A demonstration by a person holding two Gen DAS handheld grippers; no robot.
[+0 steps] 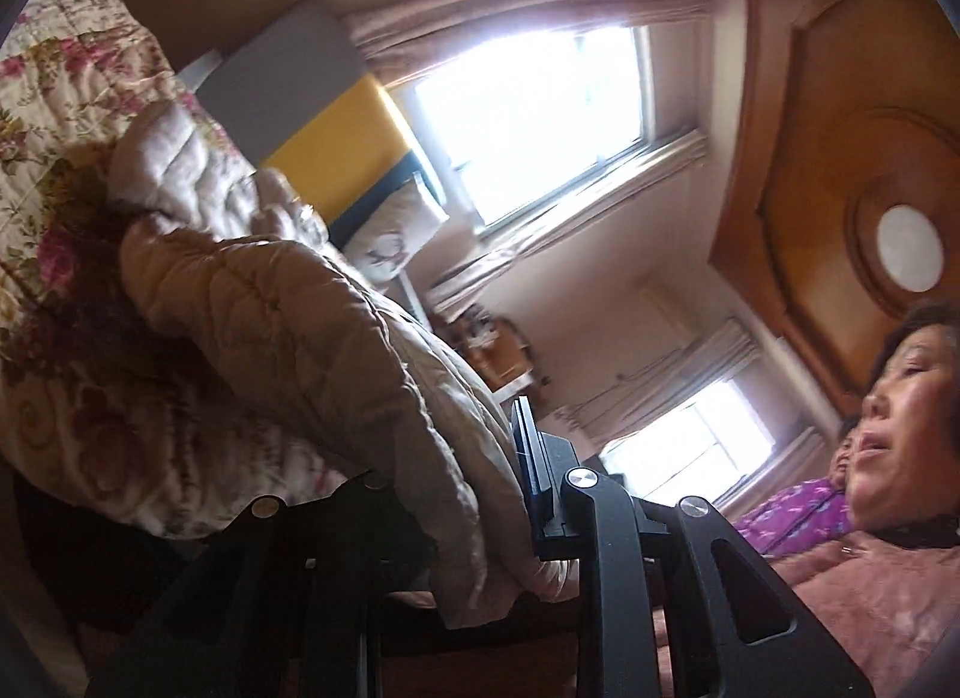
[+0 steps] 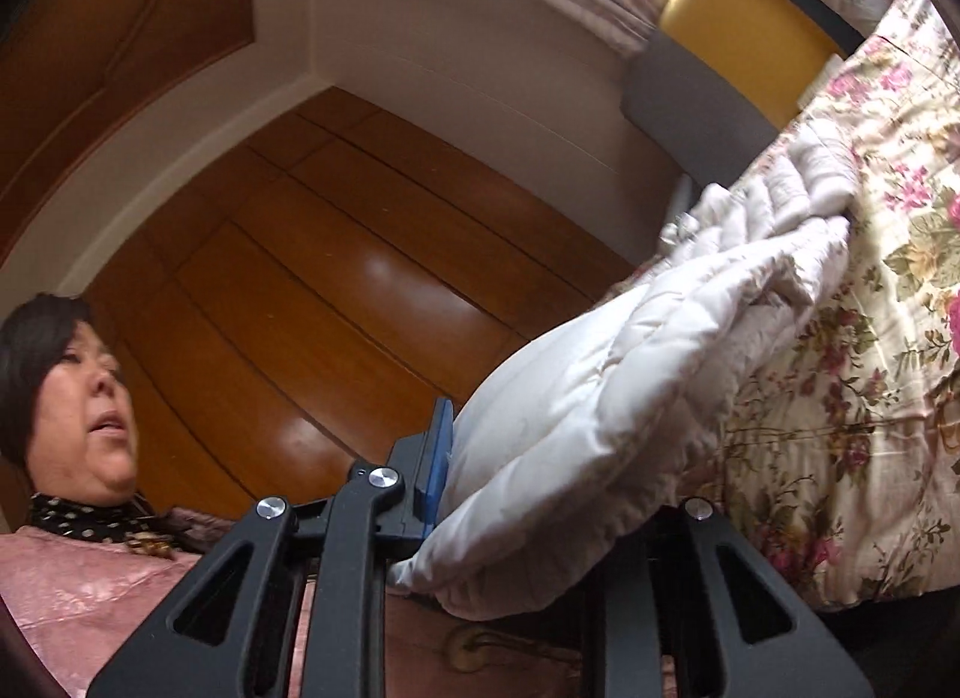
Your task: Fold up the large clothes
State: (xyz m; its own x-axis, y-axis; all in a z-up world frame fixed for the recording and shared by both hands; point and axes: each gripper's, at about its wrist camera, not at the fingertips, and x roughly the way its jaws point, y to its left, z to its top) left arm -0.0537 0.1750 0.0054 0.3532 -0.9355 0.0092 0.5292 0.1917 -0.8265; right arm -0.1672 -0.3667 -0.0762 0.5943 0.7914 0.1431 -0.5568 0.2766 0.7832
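In the left wrist view, the left tongs (image 1: 480, 494) at the lower centre are clamped on an edge of the cream quilted jacket (image 1: 288, 302). The jacket stretches from there toward the upper left of the frame, over the floral bedspread (image 1: 54, 98). A bright window (image 1: 528, 116) fills the upper centre, and a woman's face (image 1: 900, 416) shows at the right edge.

In the right wrist view, the right tongs (image 2: 540, 494) at the lower centre are closed on the jacket (image 2: 630, 350), which runs up toward the right over the bedspread (image 2: 852, 338). A wooden ceiling panel (image 2: 360, 278) occupies the centre.
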